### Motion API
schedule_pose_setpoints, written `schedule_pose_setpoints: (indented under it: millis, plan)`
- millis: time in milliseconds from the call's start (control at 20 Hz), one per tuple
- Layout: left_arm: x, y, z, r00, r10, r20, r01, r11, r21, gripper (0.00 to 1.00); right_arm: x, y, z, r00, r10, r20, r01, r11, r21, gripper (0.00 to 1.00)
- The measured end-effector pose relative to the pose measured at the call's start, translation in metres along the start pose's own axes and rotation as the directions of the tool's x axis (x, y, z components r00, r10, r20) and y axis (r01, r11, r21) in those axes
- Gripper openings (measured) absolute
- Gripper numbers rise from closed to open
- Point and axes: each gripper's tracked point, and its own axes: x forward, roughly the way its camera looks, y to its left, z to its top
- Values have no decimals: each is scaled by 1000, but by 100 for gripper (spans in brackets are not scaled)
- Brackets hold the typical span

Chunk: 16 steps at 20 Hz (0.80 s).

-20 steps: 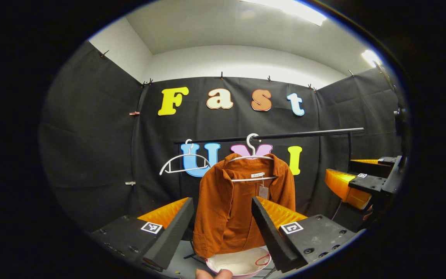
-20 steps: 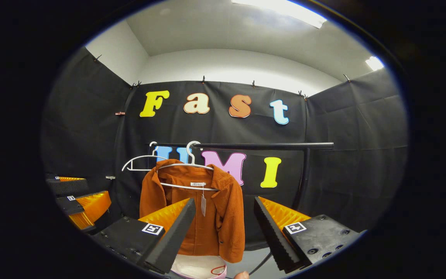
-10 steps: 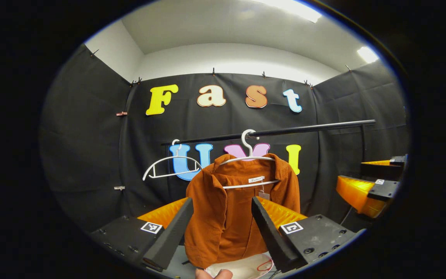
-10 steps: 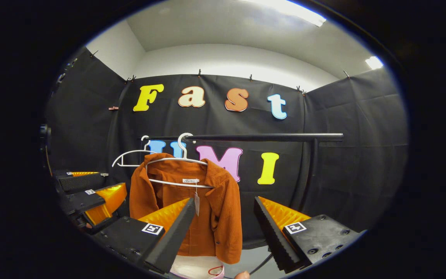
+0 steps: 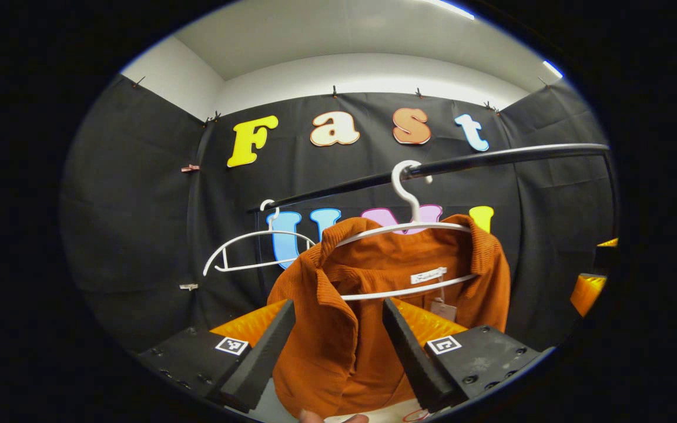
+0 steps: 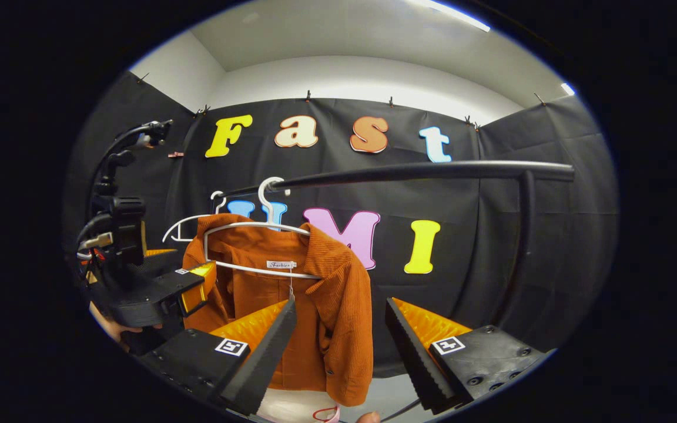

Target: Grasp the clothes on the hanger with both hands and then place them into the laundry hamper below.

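An orange corduroy jacket [image 5: 368,305] [image 6: 315,305] hangs on a white hanger [image 5: 406,226] [image 6: 256,226] from a black rail [image 5: 491,158] [image 6: 421,171]. My left gripper [image 5: 338,346] is open, and the jacket's left collar and front lie in the gap between its fingers without being pressed. My right gripper [image 6: 338,346] is open too, its gap just right of the jacket's sleeve edge. In the right gripper view the left gripper [image 6: 156,288] stands close beside the jacket's shoulder. The pale hamper rim [image 6: 297,408] peeks out below the jacket.
A second, bare white hanger [image 5: 253,249] [image 6: 183,226] hangs further left on the rail. The rail's upright post [image 6: 518,247] stands to the right. A person's hand [image 6: 106,323] holds the left gripper. Black cloth walls close in behind and at both sides.
Both grippers have moved forward toward the jacket, which looms larger. The left gripper's fingers now flank the jacket's collar and front. Both stay open.
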Motion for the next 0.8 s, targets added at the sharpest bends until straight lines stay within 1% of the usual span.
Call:
schedule_pose_setpoints:
  millis: [50,100,150,200,250,300,350,550,650,800]
  plan:
    - [8,0,-3,1000,6,-7,-6,1000,-1,90,7,0,-3,1000,5,-5,-5,1000,2,98]
    - [16,-1,-8,1000,9,-15,-10,1000,-6,89,13,1,-6,1000,9,-9,-9,1000,4,98]
    - [23,1,-10,1000,15,-19,-15,1000,-12,85,21,3,-7,1000,14,-8,-14,1000,7,98]
    - [28,3,-13,1000,23,-19,-23,1000,-17,83,29,5,-8,1000,18,-4,-18,1000,7,98]
    - [32,4,-13,999,30,-16,-31,999,-22,77,39,8,-9,1000,21,1,-21,1000,6,98]
    - [37,6,-14,999,38,-15,-38,999,-26,74,49,11,-9,1000,23,4,-23,1000,2,98]
    - [39,10,-16,998,54,-19,-55,998,-29,58,58,13,-12,1000,25,7,-25,1000,2,98]
    - [48,18,-23,996,78,-48,-80,996,-50,9,96,26,-23,1000,25,18,-26,1000,15,98]
    - [42,17,-21,997,65,-45,-68,995,-67,4,115,33,-32,1000,24,7,-24,999,35,98]
    - [41,18,-21,997,59,-50,-62,997,-54,5,144,37,-47,1000,-7,-18,8,997,79,98]
